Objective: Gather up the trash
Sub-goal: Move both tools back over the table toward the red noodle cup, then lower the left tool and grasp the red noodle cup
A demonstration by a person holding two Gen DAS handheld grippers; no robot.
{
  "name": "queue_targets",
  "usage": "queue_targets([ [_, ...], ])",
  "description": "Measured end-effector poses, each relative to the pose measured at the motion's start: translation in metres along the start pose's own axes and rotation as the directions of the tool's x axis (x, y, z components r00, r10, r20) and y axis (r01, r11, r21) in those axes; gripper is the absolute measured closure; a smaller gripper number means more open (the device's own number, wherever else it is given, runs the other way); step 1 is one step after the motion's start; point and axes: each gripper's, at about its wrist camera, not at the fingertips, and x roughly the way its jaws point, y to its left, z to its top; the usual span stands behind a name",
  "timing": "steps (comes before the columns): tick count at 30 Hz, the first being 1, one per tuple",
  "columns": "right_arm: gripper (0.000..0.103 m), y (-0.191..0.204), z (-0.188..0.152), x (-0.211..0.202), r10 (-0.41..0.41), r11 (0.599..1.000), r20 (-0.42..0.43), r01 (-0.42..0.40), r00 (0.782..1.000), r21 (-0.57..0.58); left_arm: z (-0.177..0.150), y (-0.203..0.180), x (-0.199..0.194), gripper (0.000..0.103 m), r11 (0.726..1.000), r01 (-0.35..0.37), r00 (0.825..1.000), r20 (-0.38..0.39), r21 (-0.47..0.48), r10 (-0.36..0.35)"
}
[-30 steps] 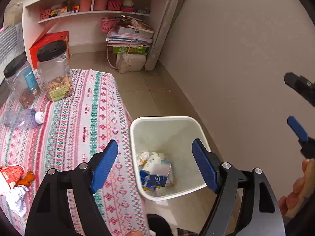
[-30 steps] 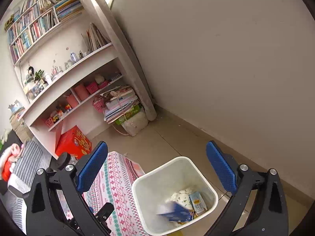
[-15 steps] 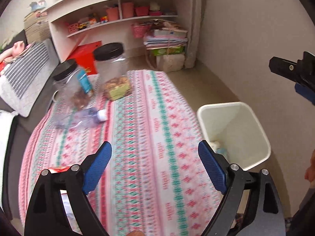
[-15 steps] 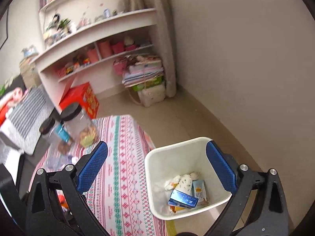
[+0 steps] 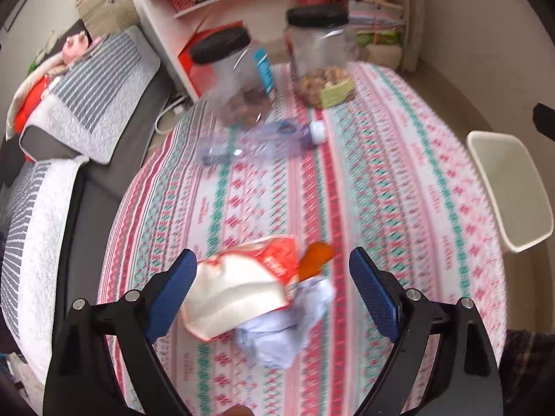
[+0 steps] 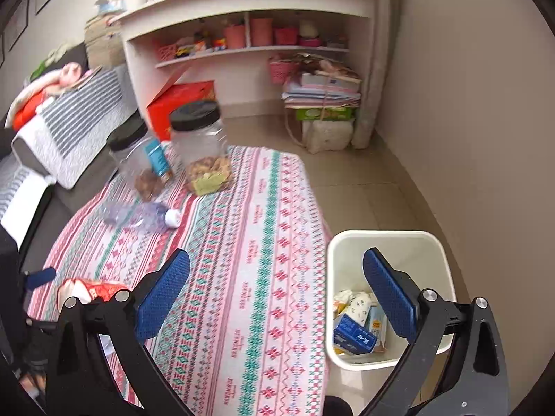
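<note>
A red-and-white wrapper (image 5: 242, 287), a crumpled white paper (image 5: 281, 332) and a small orange piece (image 5: 315, 260) lie together on the patterned tablecloth (image 5: 381, 180). My left gripper (image 5: 274, 294) hovers over this pile, open, with the wrapper between its blue pads and not pressed. An empty plastic bottle (image 5: 263, 138) lies further back. My right gripper (image 6: 275, 296) is open and empty, above the table's edge beside the white bin (image 6: 385, 237). The bin holds a blue carton (image 6: 353, 338) and paper scraps. From the right wrist, the wrapper (image 6: 90, 289) shows at the left.
Two clear jars with black lids (image 5: 239, 79) (image 5: 321, 59) stand at the table's far end. A sofa with striped cushions (image 5: 90, 93) runs along the left. Shelves (image 6: 249, 17), a red box (image 6: 180, 102) and a stack of papers (image 6: 322, 90) are behind. A wall (image 6: 468, 121) rises right of the bin.
Both grippers have swung left, from the bin toward the table. The left one now sits over the wrapper pile. The blue carton that was dropping now lies in the bin.
</note>
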Motion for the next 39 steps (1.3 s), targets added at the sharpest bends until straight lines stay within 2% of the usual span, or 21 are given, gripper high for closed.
queue_targets([
  [3, 0.007, 0.017, -0.004, 0.013, 0.033, 0.999, -0.058, -0.033, 0.998, 0.002, -0.009, 0.017, 0.014, 0.016, 0.999, 0.005, 0.999, -0.052, 0.036, -0.003],
  [6, 0.007, 0.033, -0.008, 0.028, 0.087, 0.996, -0.125, -0.087, 0.988, 0.008, -0.018, 0.028, 0.03, 0.016, 0.996, 0.053, 0.992, -0.119, 0.078, -0.043],
  [8, 0.007, 0.046, -0.011, 0.036, 0.123, 0.992, -0.164, -0.125, 0.979, -0.003, -0.021, 0.038, 0.037, 0.016, 0.997, 0.037, 0.991, -0.132, 0.064, -0.028],
  [11, 0.007, 0.066, -0.018, 0.046, 0.157, 0.986, -0.205, -0.166, 0.966, -0.029, -0.022, 0.065, 0.045, 0.016, 0.997, 0.067, 0.986, -0.152, -0.03, -0.071],
  [13, 0.007, 0.081, -0.023, 0.051, 0.165, 0.982, -0.229, -0.182, 0.959, -0.055, -0.019, 0.089, 0.046, 0.016, 0.992, 0.054, 0.987, -0.141, -0.118, -0.071],
  [17, 0.007, 0.098, -0.027, 0.057, 0.172, 0.976, -0.252, -0.2, 0.952, -0.091, -0.018, 0.132, 0.048, 0.013, 0.962, 0.04, 0.988, -0.134, -0.27, -0.079],
  [19, 0.007, 0.102, -0.027, 0.06, 0.175, 0.974, -0.266, -0.207, 0.948, -0.096, -0.019, 0.146, 0.047, 0.013, 0.95, 0.035, 0.988, -0.132, -0.311, -0.08],
  [22, 0.007, 0.106, -0.026, 0.065, 0.185, 0.972, -0.279, -0.217, 0.942, -0.087, -0.019, 0.154, 0.051, 0.013, 0.942, 0.072, 0.984, -0.133, -0.327, -0.121],
  [24, 0.007, 0.109, -0.025, 0.067, 0.194, 0.971, -0.282, -0.225, 0.94, -0.082, -0.019, 0.151, 0.053, 0.013, 0.942, 0.107, 0.978, -0.134, -0.318, -0.157],
  [32, 0.007, 0.103, -0.018, 0.065, 0.195, 0.973, -0.268, -0.219, 0.944, -0.066, -0.011, 0.134, 0.036, 0.013, 0.953, 0.195, 0.972, -0.082, -0.232, -0.219],
  [36, 0.007, 0.097, -0.015, 0.066, 0.198, 0.975, -0.265, -0.216, 0.944, -0.041, -0.014, 0.112, 0.025, 0.013, 0.973, 0.209, 0.972, -0.088, -0.099, -0.218],
  [39, 0.007, 0.096, -0.013, 0.064, 0.201, 0.976, -0.252, -0.216, 0.947, -0.033, -0.023, 0.092, 0.024, 0.013, 0.983, 0.181, 0.978, -0.112, 0.019, -0.177],
])
